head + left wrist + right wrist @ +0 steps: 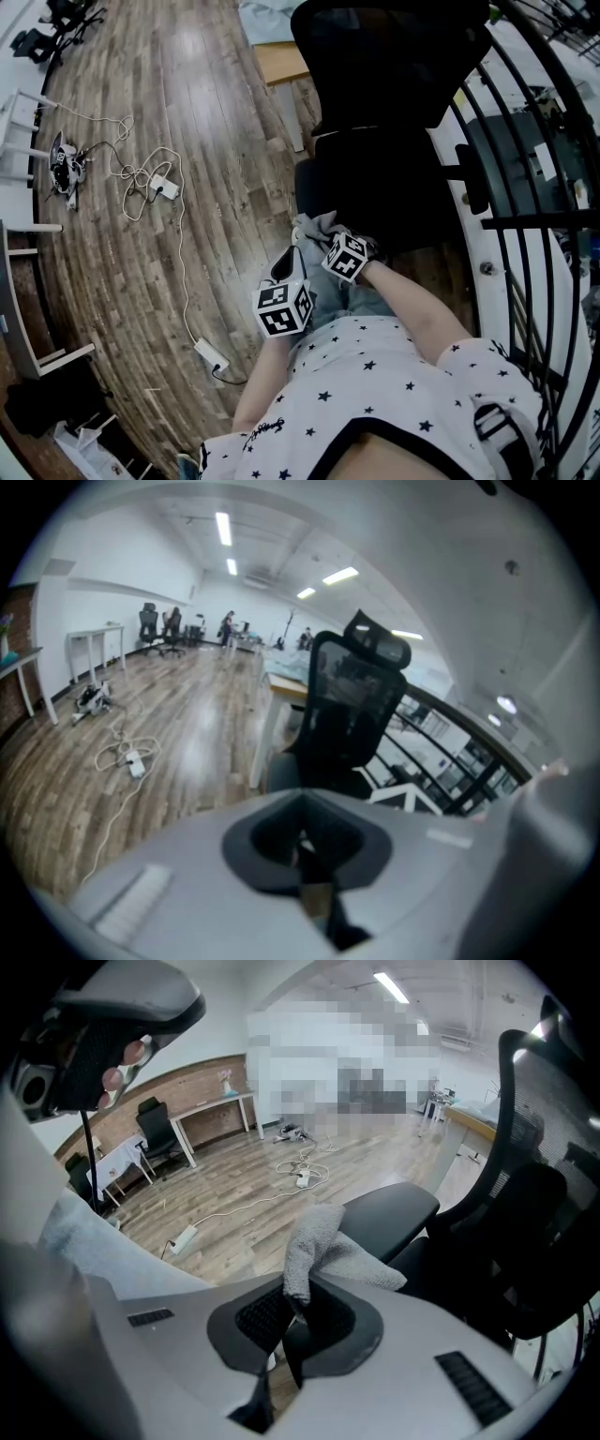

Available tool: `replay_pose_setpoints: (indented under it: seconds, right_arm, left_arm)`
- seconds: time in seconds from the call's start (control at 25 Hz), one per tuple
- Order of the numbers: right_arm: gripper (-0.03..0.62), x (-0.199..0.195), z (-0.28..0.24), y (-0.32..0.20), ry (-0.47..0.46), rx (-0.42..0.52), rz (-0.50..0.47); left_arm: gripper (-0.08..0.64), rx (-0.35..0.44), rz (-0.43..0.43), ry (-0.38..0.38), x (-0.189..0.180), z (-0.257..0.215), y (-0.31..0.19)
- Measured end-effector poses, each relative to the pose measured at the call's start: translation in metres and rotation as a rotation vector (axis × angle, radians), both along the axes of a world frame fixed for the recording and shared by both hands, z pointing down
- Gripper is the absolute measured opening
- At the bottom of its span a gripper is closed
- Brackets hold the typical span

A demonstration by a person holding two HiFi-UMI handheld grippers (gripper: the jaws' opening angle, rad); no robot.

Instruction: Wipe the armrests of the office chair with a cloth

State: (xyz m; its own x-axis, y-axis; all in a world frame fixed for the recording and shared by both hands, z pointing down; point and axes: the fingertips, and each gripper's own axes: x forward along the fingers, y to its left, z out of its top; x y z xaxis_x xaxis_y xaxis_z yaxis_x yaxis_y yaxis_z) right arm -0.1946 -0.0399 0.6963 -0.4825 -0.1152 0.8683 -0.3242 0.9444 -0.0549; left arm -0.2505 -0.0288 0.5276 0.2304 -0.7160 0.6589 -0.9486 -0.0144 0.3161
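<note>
The black office chair (389, 103) stands just ahead of me, its backrest at the top of the head view. My right gripper (325, 239) is shut on a grey cloth (312, 227), which hangs at the front end of the chair's left armrest (307, 186). In the right gripper view the cloth (317, 1246) rises from the shut jaws, with the black armrest pad (392, 1211) just beyond it. My left gripper (284, 270) is held close beside the right one, a little nearer to me. Its jaws (305, 844) stand shut with nothing in them, and the chair (354, 714) is ahead.
White cables and power strips (156, 184) lie on the wooden floor to the left. A black railing (525, 220) runs along the right. A wooden desk (281, 61) stands behind the chair. White table legs (28, 122) are at the far left.
</note>
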Motion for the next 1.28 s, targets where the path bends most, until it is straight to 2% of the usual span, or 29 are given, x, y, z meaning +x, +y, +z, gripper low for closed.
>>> replay_pose_setpoints:
  seconds: [0.2,0.4,0.8,1.04,1.28]
  right_arm:
    - [0.028,0.005,-0.025,-0.01,-0.079,0.011,0.103]
    - [0.028,0.028,-0.058,-0.021,-0.167,0.054,0.206]
    - [0.028,0.1,-0.126,-0.016,-0.335,0.16,0.497]
    - [0.028,0.149,-0.162,-0.002,-0.387,0.236,0.665]
    - [0.028,0.199,-0.184,0.029,-0.416,0.292,0.75]
  left_arm:
    - [0.003,0.007,0.027,-0.005,0.003,-0.003,-0.002]
    - [0.003,0.028,0.099,-0.011,0.024,-0.009,-0.014]
    - [0.003,0.08,0.34,-0.014,0.089,-0.021,-0.034]
    - [0.003,0.107,0.485,-0.017,0.135,-0.029,-0.036]
    - [0.003,0.122,0.521,-0.025,0.172,-0.035,-0.018]
